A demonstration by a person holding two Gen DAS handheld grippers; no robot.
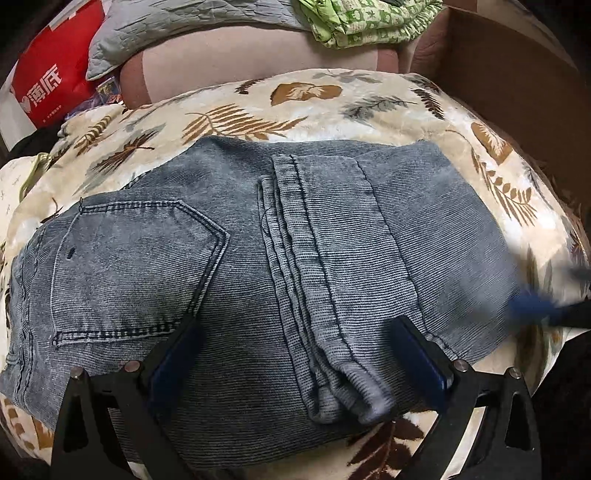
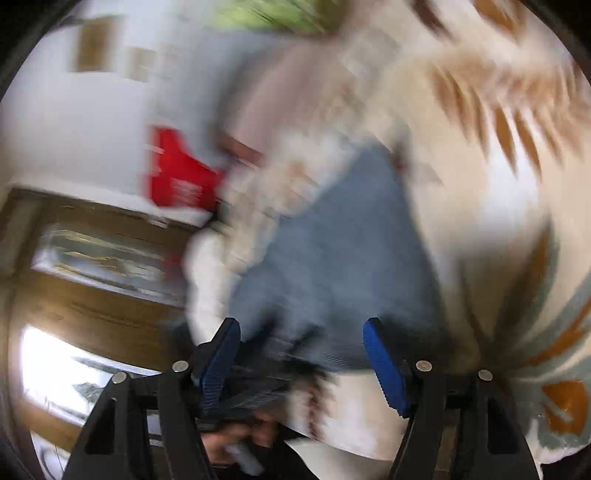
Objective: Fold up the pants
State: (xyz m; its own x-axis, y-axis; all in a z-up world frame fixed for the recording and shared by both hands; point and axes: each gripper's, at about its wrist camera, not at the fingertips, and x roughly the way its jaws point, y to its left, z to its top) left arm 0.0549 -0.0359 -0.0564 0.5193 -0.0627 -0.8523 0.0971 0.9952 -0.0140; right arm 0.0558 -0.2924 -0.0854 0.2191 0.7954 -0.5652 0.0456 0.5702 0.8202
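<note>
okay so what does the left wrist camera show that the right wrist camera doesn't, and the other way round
Only the left wrist view shows the folded pants sharply, with the back pocket and stacked leg seams, plus a grey quilted cloth.

Only the right wrist view, heavily blurred, shows brown wooden furniture and a white wall.

Both show the pants, the leaf-print blanket, a red bag and green fabric. Each shows its own gripper open, left gripper and right gripper.

Folded pants (image 1: 258, 266) on leaf-print blanket (image 1: 332, 99)
</note>
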